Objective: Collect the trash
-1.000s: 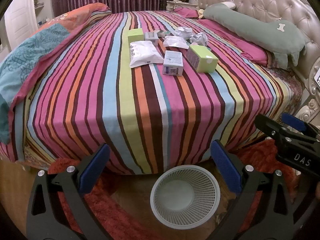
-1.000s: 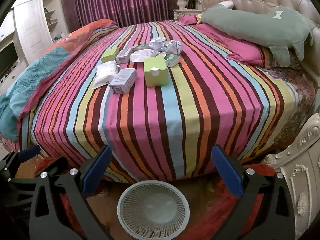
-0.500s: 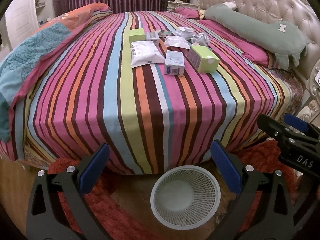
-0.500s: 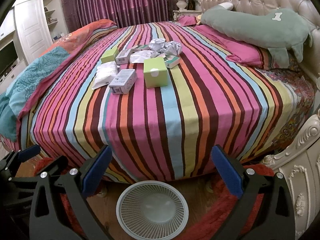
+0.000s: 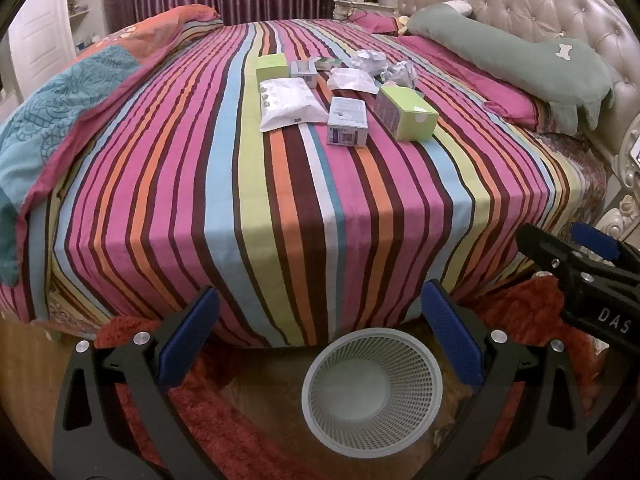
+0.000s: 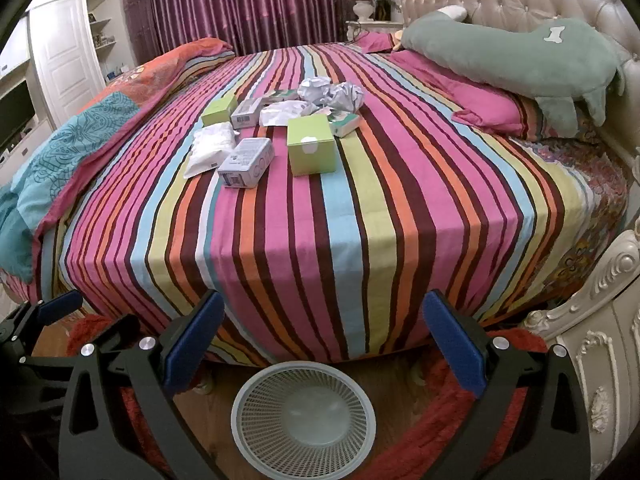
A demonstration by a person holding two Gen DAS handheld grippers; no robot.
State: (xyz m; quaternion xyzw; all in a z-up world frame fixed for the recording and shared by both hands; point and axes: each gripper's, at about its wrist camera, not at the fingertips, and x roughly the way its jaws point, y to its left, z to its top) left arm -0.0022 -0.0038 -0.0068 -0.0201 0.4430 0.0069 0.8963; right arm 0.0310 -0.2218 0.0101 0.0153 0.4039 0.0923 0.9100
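Where the striped bedspread (image 5: 248,184) flattens out mid-bed, the trash lies in one cluster: two lime-green cardboard boxes (image 5: 406,113), a white-and-purple carton (image 5: 347,121), a white plastic pouch (image 5: 289,105) and crumpled silver-white paper wads (image 6: 332,94). Small print on the cartons is unreadable, and items at the back overlap. Wide bare bedspread separates the cluster from the bed's near edge. Below that edge, a white mesh wastebasket (image 5: 372,392) stands on the floor. Both the left hand-held gripper (image 5: 320,340) and the right hand-held gripper (image 6: 320,344) hang spread wide, empty.
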